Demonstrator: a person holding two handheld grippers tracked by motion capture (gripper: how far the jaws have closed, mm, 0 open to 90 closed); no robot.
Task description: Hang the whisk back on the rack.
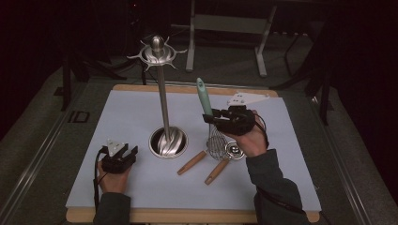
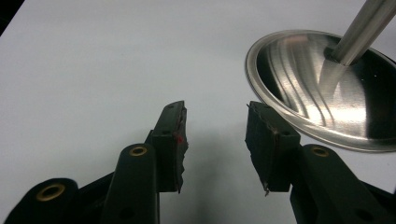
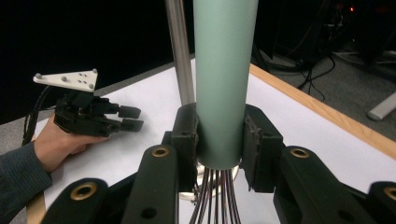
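A wire whisk with a pale green handle [image 1: 204, 97] stands nearly upright above the white mat [image 1: 131, 117], its wires [image 1: 216, 145] hanging down. My right gripper [image 1: 210, 116] is shut on the green handle [image 3: 223, 79] just above the wires, pads pressing both sides. A steel utensil stand rises beside it: round base [image 1: 167, 142], thin pole [image 1: 163, 98], hooked crown [image 1: 156, 50]. My left gripper [image 1: 130, 151] rests on the mat left of the base, open with nothing between its jaws [image 2: 215, 133]; the base rim [image 2: 261, 88] lies just right of it.
Two wooden handles [image 1: 191, 162] [image 1: 217, 171] lie on the mat in front of the whisk, with a small steel round piece [image 1: 233, 150] beside them. The mat sits on a wooden board [image 1: 187, 216]. A metal frame [image 1: 225, 28] stands behind the table.
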